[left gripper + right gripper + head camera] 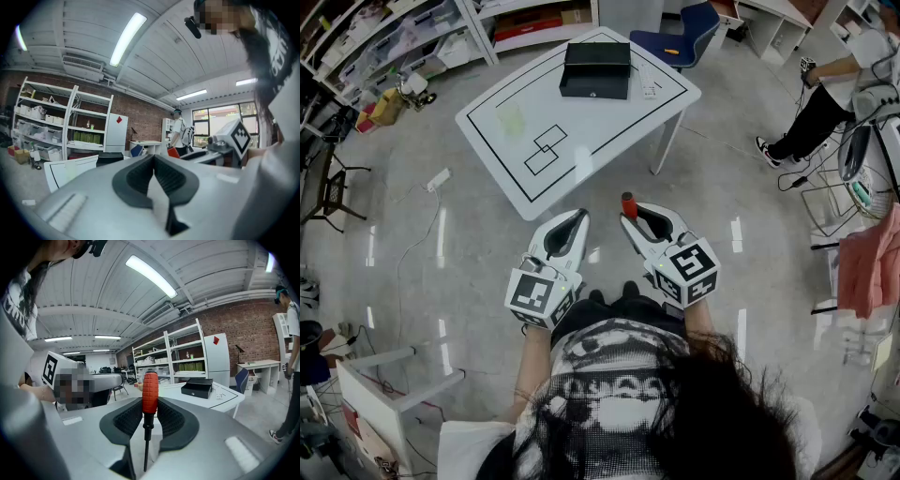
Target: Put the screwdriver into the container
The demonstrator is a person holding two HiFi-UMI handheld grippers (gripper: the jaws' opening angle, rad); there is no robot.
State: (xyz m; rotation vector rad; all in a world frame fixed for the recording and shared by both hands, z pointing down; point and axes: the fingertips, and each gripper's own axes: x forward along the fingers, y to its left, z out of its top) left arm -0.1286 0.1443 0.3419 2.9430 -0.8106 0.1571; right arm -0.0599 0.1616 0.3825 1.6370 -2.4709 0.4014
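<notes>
Screwdriver [150, 391], red ribbed handle, black shaft, clamped in right gripper [150, 403], handle toward 12 o'clock; left gripper [153, 158] closed, empty.

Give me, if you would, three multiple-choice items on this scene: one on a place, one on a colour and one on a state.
1. Where is the box?
A. on the table
B. on the floor
C. on a shelf

2. What colour is the handle of the screwdriver?
A. blue
B. yellow
C. red

3. What state is the right gripper in?
A. open and empty
B. shut on the screwdriver
C. shut on the box

Answers:
1 A: the head view shows the black box at the white table's far end.
2 C: the handle stands red in the right gripper view.
3 B: the pads press on the handle from both sides in that view.
</notes>
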